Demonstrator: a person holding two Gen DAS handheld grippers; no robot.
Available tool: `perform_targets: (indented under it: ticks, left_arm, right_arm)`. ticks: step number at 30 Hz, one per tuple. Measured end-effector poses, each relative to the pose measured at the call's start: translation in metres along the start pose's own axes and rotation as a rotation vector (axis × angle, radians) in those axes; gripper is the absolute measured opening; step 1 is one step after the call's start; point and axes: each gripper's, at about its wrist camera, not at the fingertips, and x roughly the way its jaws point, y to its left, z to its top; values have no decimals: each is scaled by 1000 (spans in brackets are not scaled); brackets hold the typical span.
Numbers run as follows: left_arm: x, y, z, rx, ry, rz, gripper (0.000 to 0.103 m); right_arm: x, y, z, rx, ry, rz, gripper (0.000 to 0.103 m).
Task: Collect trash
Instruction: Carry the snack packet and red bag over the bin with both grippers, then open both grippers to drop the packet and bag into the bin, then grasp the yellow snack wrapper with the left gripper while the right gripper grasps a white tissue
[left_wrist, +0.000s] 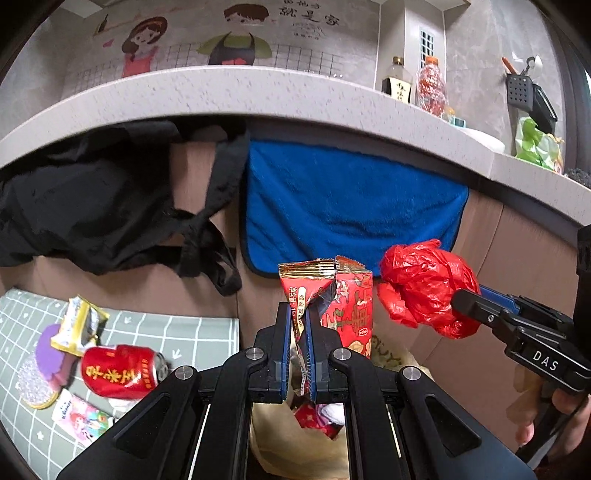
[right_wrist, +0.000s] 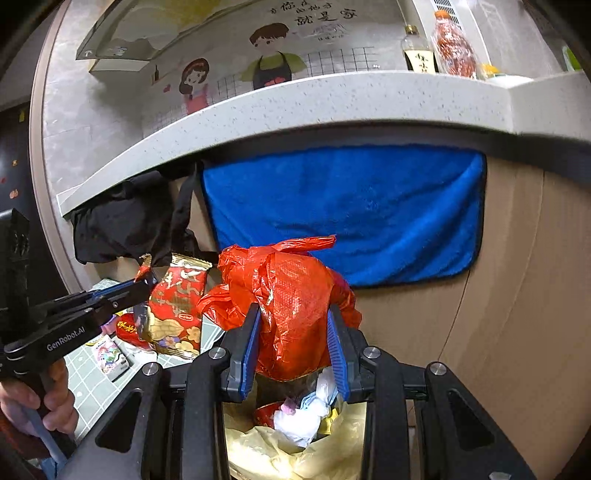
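My left gripper (left_wrist: 298, 314) is shut on a red and gold snack wrapper (left_wrist: 347, 295), which stands up between the blue pads. My right gripper (right_wrist: 293, 310) is shut on a crumpled red plastic bag (right_wrist: 295, 284). Both hang side by side just above a bin with a yellowish liner (right_wrist: 258, 443) that holds white and red scraps. In the left wrist view the right gripper (left_wrist: 461, 301) and its red plastic bag (left_wrist: 424, 284) are at the right. In the right wrist view the left gripper (right_wrist: 142, 286) and the wrapper (right_wrist: 177, 306) are at the left.
A red drink can (left_wrist: 122, 369), a yellow wrapper (left_wrist: 79, 325) and a pink packet (left_wrist: 81, 413) lie on a green grid mat (left_wrist: 184, 332) at the left. A blue towel (left_wrist: 351, 203) and a black cloth (left_wrist: 92, 206) hang under the stone counter (left_wrist: 258, 96).
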Motion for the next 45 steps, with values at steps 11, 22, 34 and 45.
perform_targets:
  ticks: [11,22,34,45]
  left_arm:
    - [23,-4,-7,-12,52,-30,8]
    - [54,31,-12,-166,216,-193,40]
    - [-27,103,13,-148,79,-4,40]
    - [-142,207,15,-199,-48,189,40]
  right_arm:
    - [14,-6,-11,17,44,-10,31]
    - [38,-20,-22,117,134,-18,43]
    - [18,47,7,20,47,39,43]
    - [23,153,20,-63,3,139,43]
